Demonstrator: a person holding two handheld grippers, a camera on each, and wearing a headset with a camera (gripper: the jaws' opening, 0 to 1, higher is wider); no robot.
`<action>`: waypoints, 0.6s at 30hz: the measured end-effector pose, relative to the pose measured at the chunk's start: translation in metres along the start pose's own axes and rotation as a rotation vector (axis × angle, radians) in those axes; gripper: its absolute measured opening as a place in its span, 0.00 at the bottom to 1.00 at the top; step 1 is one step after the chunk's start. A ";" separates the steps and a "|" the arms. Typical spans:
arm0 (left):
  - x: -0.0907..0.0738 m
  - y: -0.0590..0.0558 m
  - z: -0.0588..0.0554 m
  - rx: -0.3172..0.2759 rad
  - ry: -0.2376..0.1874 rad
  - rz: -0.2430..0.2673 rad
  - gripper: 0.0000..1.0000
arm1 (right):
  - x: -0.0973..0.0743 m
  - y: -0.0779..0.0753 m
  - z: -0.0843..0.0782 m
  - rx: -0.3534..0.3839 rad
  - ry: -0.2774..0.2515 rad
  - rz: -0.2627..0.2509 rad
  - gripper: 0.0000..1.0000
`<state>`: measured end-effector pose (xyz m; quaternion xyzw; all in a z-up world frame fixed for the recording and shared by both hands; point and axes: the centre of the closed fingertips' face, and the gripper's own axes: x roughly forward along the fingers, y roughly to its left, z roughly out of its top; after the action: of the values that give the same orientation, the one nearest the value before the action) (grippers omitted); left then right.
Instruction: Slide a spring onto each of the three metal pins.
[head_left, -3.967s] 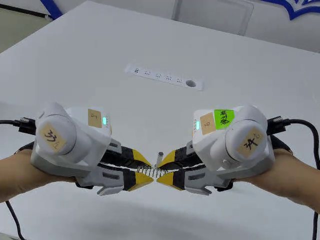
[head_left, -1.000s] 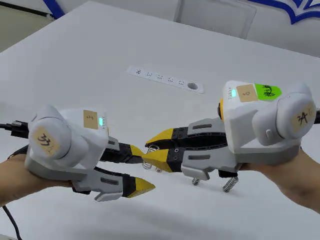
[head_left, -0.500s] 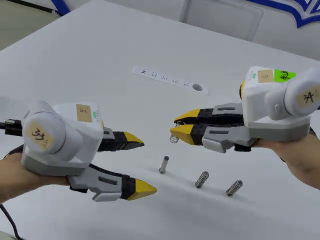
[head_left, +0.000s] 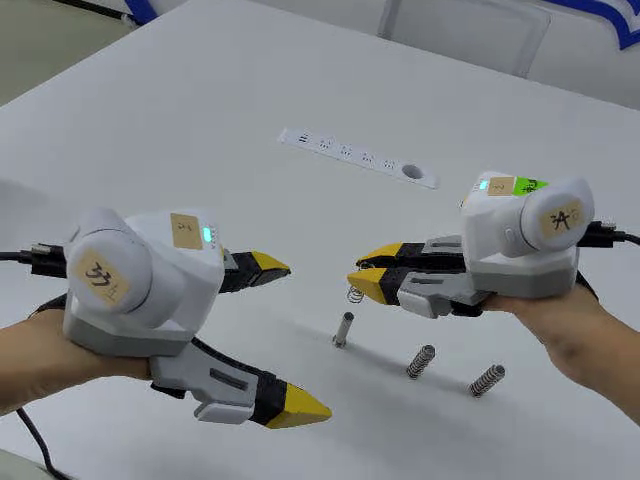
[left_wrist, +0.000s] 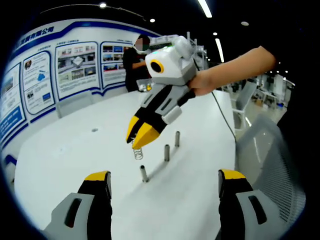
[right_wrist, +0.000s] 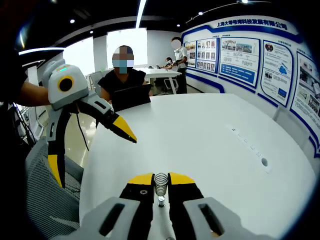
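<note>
A bare metal pin (head_left: 343, 329) stands upright on the white table (head_left: 200, 120). To its right stand two pins wearing springs (head_left: 421, 361) (head_left: 487, 380). My right gripper (head_left: 368, 276) is shut on a small spring (head_left: 354, 294), which hangs from its tips just up and left of the bare pin's top. In the right gripper view the spring (right_wrist: 160, 184) sits between the shut jaws, with the pin (right_wrist: 161, 201) directly below it. My left gripper (head_left: 290, 337) is open with nothing in it, left of the pin. The left gripper view has the spring (left_wrist: 138, 152) above the bare pin (left_wrist: 144, 173).
A white power strip (head_left: 358, 158) lies further back on the table. Beyond the table's end a person (right_wrist: 125, 80) sits. A mesh chair back (left_wrist: 270, 165) stands beside the table edge. A black cable (head_left: 20, 257) trails from the left gripper.
Four seconds ago both grippers held the spring between them at the pin. The left has let go and opened. The right gripper lifted the spring away and now holds it close above the bare pin.
</note>
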<state>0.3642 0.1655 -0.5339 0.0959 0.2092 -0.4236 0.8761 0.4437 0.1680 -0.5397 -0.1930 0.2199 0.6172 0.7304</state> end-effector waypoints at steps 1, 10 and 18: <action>0.000 0.002 -0.001 -0.002 0.003 0.006 0.92 | 0.003 -0.001 -0.004 -0.009 0.015 -0.003 0.11; 0.001 0.005 -0.005 -0.015 0.017 0.024 1.00 | 0.015 -0.002 -0.020 0.011 0.052 0.001 0.11; 0.000 0.003 -0.014 -0.023 0.038 0.024 1.00 | 0.019 -0.003 -0.031 0.017 0.078 -0.005 0.11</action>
<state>0.3623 0.1722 -0.5460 0.0963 0.2295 -0.4089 0.8780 0.4469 0.1664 -0.5759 -0.2113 0.2532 0.6054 0.7244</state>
